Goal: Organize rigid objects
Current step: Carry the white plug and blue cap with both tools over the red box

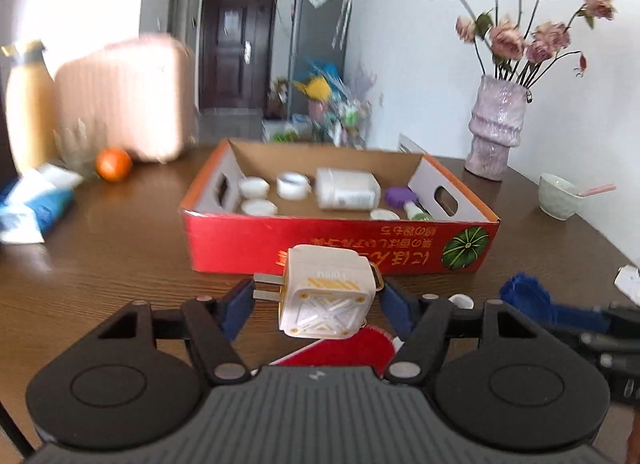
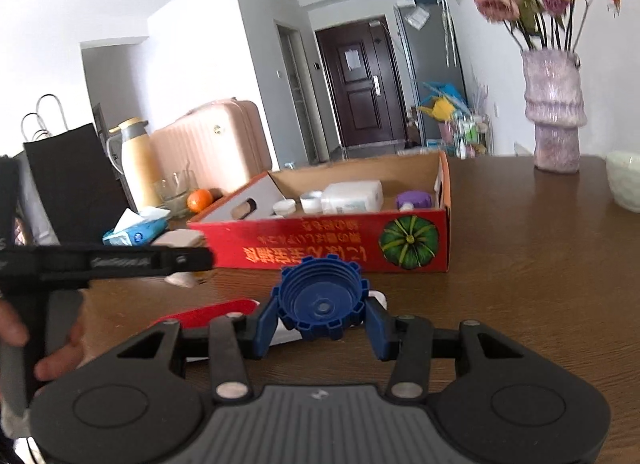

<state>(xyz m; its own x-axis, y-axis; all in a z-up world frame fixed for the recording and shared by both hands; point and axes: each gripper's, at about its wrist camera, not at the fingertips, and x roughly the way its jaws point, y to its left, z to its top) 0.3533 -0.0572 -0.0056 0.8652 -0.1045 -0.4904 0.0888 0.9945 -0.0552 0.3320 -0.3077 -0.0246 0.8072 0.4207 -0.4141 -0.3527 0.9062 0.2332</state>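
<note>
Both grippers loaded before the red cardboard box [image 1: 340, 242] on the table [image 1: 120, 248].
The left gripper [image 1: 318, 296] is clamped on a white plug adapter [image 1: 326, 292]; the right gripper [image 2: 320, 314] is clamped on a blue cap [image 2: 320, 296]; both are held short of the box.

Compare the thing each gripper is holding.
The left gripper holds a white plug adapter, boxy, with metal prongs pointing left. The right gripper holds a blue cap, round and notched, with its hollow side towards the camera. Both are rigid, clamped between blue fingers, and held in front of the red box.
</note>
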